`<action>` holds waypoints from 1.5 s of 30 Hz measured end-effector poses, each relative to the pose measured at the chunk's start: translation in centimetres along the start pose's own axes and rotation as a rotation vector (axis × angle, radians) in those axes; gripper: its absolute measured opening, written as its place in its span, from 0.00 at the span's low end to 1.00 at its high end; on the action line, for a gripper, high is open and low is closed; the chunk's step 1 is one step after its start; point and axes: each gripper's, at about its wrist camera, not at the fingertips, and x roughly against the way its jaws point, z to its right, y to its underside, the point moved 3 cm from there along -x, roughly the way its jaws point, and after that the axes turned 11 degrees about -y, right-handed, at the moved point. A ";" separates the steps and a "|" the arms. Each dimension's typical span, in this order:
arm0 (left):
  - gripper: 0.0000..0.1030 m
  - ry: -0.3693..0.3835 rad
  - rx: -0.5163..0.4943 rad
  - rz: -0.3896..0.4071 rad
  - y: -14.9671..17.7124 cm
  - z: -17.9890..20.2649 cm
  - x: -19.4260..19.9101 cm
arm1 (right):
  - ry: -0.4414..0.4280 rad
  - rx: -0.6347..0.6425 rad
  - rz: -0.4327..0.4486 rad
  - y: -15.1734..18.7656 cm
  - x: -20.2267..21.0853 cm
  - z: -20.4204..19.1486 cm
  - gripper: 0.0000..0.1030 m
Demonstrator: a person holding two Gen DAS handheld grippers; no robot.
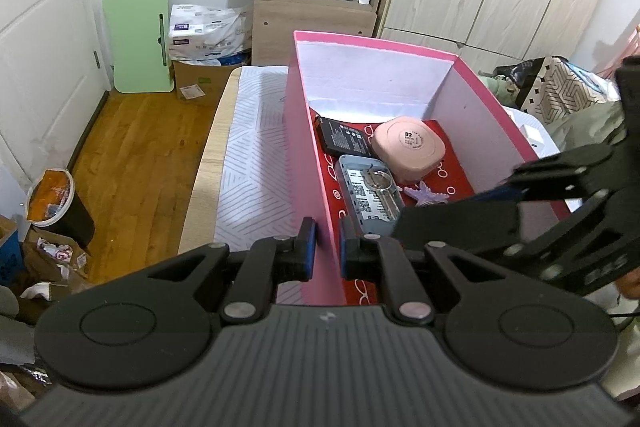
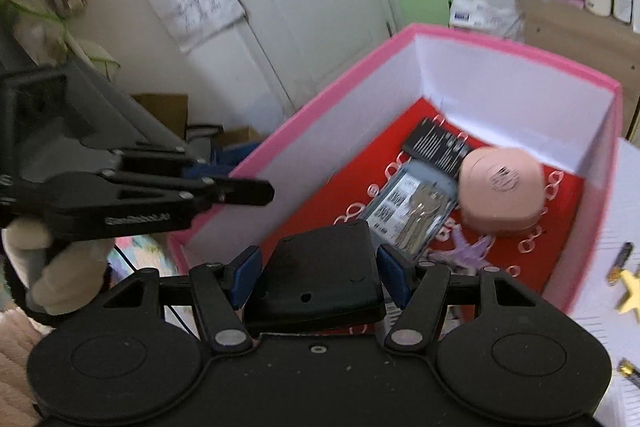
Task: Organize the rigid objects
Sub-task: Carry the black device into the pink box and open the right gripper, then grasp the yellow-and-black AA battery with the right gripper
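My right gripper [image 2: 318, 277] is clenched on a black box [image 2: 320, 277], one blue pad against each side, and holds it over the near end of the pink box [image 2: 520, 45]. The pink box stands open on the patterned white cover [image 1: 256, 163] of the table.

On its red lining [image 2: 560, 195] lie four items:
- a pink rounded case [image 1: 409, 149] with a round label on top, toward the far end;
- a flat black pack [image 1: 345, 139] just beside the case;
- a grey device [image 1: 368, 193] with printed labels, nearer to me, with a bunch of keys [image 1: 380, 183] lying on it;
- a purple star-shaped piece [image 1: 426, 194] beside the grey device.

My left gripper [image 1: 327, 251] straddles the near left wall of the pink box, one pad inside and one outside. A small gap shows at each pad, so I cannot tell whether it grips the wall.

Outside the pink box, on the cover, lie a gold star [image 2: 632, 293] and a small dark stick [image 2: 619, 261].
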 end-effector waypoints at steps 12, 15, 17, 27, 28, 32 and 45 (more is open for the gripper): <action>0.10 0.018 0.008 0.006 0.1 -0.3 0.0 | -0.031 -0.077 -0.022 0.2 -1.2 0.3 0.70; 0.10 0.018 0.010 0.006 0.1 -0.3 0.0 | -0.052 -0.073 0.016 -0.1 0.2 0.4 0.70; 0.10 0.017 0.011 0.005 0.1 -0.3 0.1 | -0.047 -0.070 0.055 -0.2 1.5 0.5 0.70; 0.10 0.005 0.006 0.002 0.0 -0.1 0.1 | 0.130 -0.007 0.314 2.3 10.4 2.6 0.70; 0.10 0.002 0.004 0.001 0.0 -0.1 0.0 | 0.159 -0.008 0.326 2.7 11.1 3.0 0.70; 0.10 -0.008 0.001 0.001 0.0 0.1 0.1 | 0.254 -0.057 0.369 4.6 13.6 5.4 0.70; 0.10 -0.029 -0.002 -0.009 -0.2 0.5 0.0 | 0.491 -0.196 0.452 13.1 13.0 11.8 0.70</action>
